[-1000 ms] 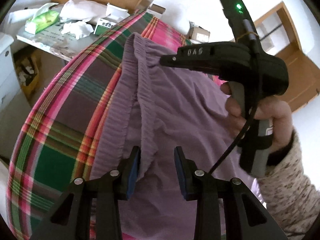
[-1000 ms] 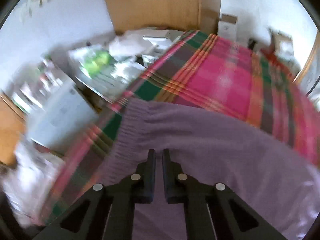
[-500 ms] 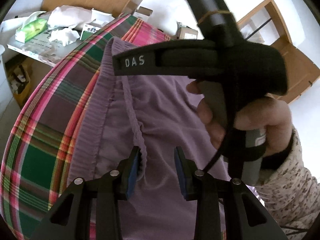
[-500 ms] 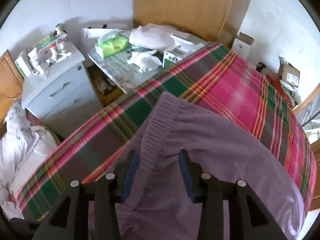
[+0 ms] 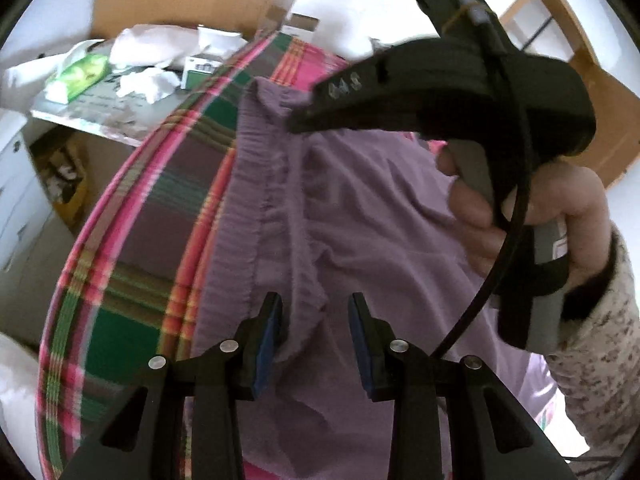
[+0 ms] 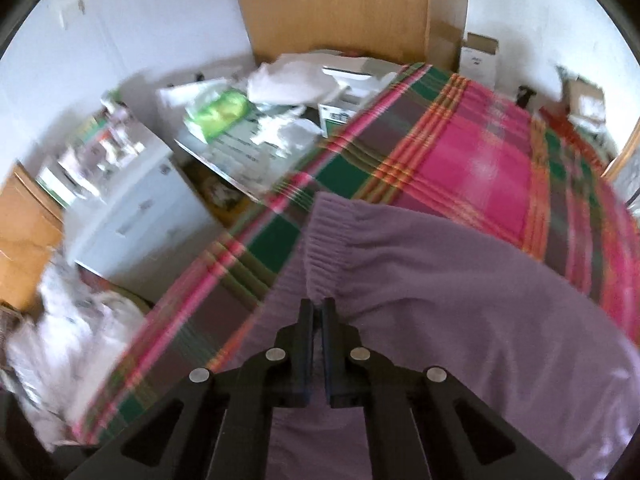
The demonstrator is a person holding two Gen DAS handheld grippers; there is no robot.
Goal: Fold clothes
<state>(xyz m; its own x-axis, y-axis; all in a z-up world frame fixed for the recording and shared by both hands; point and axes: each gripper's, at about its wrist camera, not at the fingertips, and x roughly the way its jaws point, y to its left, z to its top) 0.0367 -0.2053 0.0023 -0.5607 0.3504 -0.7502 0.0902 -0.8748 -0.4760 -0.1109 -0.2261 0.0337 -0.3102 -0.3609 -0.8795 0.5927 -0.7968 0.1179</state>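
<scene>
Your left gripper [image 5: 315,322] has its 2 blue-padded jaws spread apart, straddling a raised fold of the purple garment [image 5: 360,220] near its ribbed waistband [image 5: 246,200]; the fabric sits between the pads without being pinched. The garment lies on the plaid bedspread [image 5: 132,240], its waistband toward the bed's left edge. Your right gripper [image 6: 318,312] has its jaws drawn together on a pleat of the same garment [image 6: 440,280] just behind the ribbed band [image 6: 324,236]. In the left wrist view, your right hand [image 5: 532,216] wraps the black handle of that tool above the cloth, with a speckled sleeve [image 5: 600,344] at the wrist. A cluttered side table [image 6: 224,148] stands beside the bed.
</scene>
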